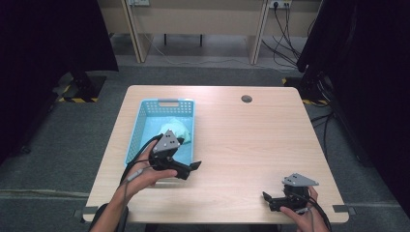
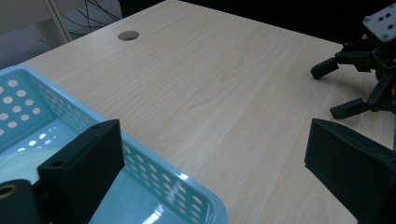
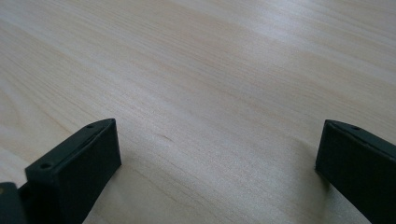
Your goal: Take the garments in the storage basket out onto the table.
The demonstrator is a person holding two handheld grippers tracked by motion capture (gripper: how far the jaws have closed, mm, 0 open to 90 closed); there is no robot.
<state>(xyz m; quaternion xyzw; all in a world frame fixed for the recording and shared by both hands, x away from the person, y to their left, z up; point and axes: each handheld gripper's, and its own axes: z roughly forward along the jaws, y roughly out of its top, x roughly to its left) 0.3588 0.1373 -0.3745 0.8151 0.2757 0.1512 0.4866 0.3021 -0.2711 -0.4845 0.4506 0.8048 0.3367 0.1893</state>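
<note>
A light blue perforated basket (image 1: 138, 126) sits on the left part of the wooden table (image 1: 251, 140). Inside it lies a pale greenish-white bundle (image 1: 178, 129). My left gripper (image 1: 189, 170) hovers at the basket's near right corner, pointing right, open and empty. In the left gripper view, one jaw stands over the basket (image 2: 163, 173) and the other over bare wood, with a pale patch of the bundle (image 2: 18, 159) at the lower left. My right gripper (image 1: 269, 201) rests near the front right edge, pointing left, open with nothing between its jaws. It appears across the table as the right gripper (image 2: 332, 91).
A round cable hole (image 1: 246, 99) lies at the table's far side, seen as the cable hole (image 2: 128, 35) from the left gripper. Black curtains flank the table. Cables and a wooden bench stand beyond it on grey floor.
</note>
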